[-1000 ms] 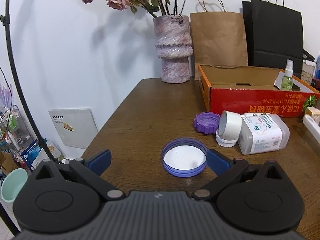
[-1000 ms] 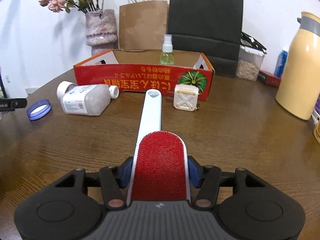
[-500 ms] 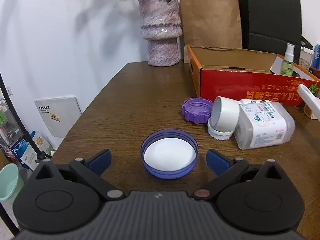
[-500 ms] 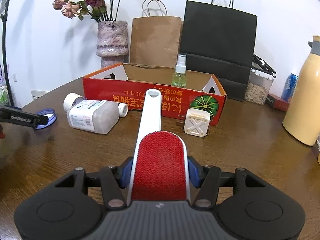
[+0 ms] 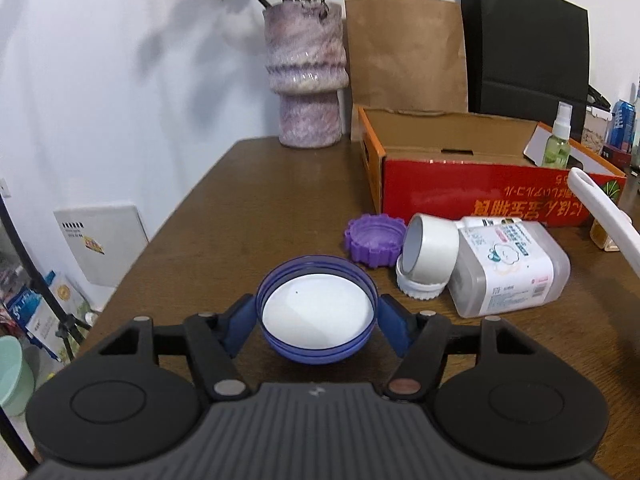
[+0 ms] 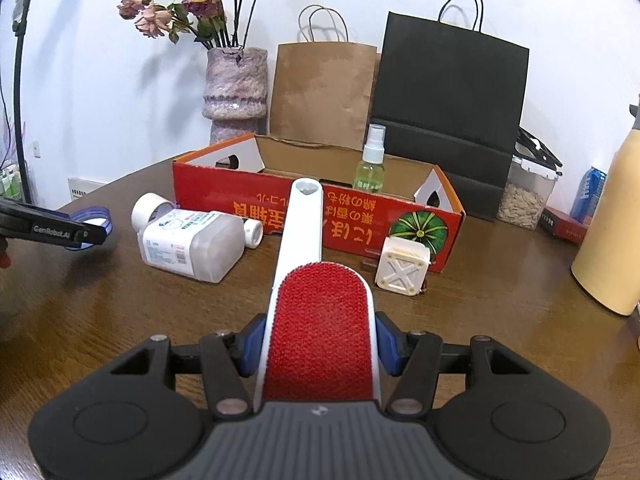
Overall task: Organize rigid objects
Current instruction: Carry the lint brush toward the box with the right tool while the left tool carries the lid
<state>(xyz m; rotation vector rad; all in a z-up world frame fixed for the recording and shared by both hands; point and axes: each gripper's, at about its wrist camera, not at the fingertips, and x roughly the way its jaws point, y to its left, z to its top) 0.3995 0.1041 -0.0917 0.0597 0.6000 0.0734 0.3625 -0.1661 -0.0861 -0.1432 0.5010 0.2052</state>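
My left gripper (image 5: 316,320) is shut on a blue lid with a white inside (image 5: 316,314), held just above the brown table (image 5: 248,200). My right gripper (image 6: 318,346) is shut on a lint brush with a red pad (image 6: 316,328), its white handle (image 6: 302,220) pointing at the red cardboard box (image 6: 320,212). The handle tip also shows in the left wrist view (image 5: 600,212). The box (image 5: 480,176) holds a green spray bottle (image 6: 370,168).
A purple lid (image 5: 374,240), a tape roll (image 5: 430,248) on a white lid and a lying white plastic jar (image 5: 508,268) sit before the box. A small cream square box (image 6: 402,266), a yellow flask (image 6: 612,232), a vase (image 5: 306,80) and paper bags stand around.
My left gripper moved up to the blue lid and shut on it, lifting it. My right gripper rose with the lint brush still held.
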